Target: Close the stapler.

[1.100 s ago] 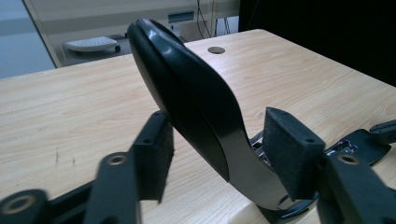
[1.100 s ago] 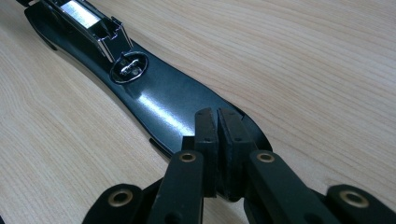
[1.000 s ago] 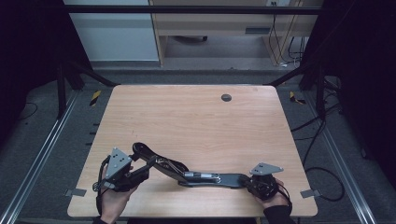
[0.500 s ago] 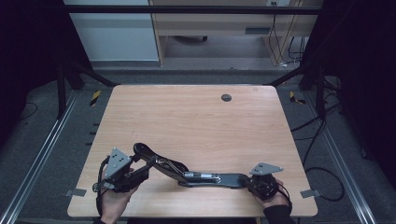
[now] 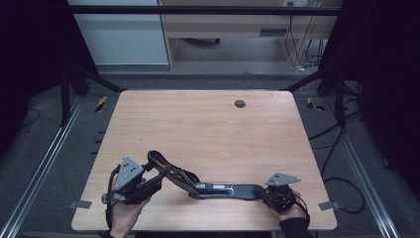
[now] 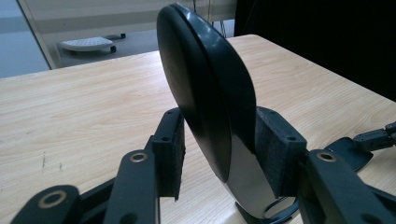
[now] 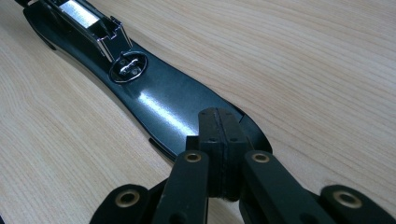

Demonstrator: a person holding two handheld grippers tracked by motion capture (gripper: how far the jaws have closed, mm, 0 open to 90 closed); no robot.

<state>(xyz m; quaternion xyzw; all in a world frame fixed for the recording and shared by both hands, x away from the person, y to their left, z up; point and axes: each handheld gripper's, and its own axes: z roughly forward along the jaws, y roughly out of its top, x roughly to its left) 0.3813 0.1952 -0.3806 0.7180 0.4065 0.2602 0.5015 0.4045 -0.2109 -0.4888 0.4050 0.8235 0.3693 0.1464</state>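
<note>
On the pale wood-grain surface (image 5: 208, 129), a glossy black hinged paddle (image 5: 225, 190) lay near the front edge: the right tongs (image 7: 219, 140) clamped its flat tapered end, while the left tongs (image 6: 219, 149), just closing, bracketed its raised rounded end.

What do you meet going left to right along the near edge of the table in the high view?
Left hand → left gripper around the raised end of the black stapler → the stapler's flat base on the table → right gripper → right hand.
</note>
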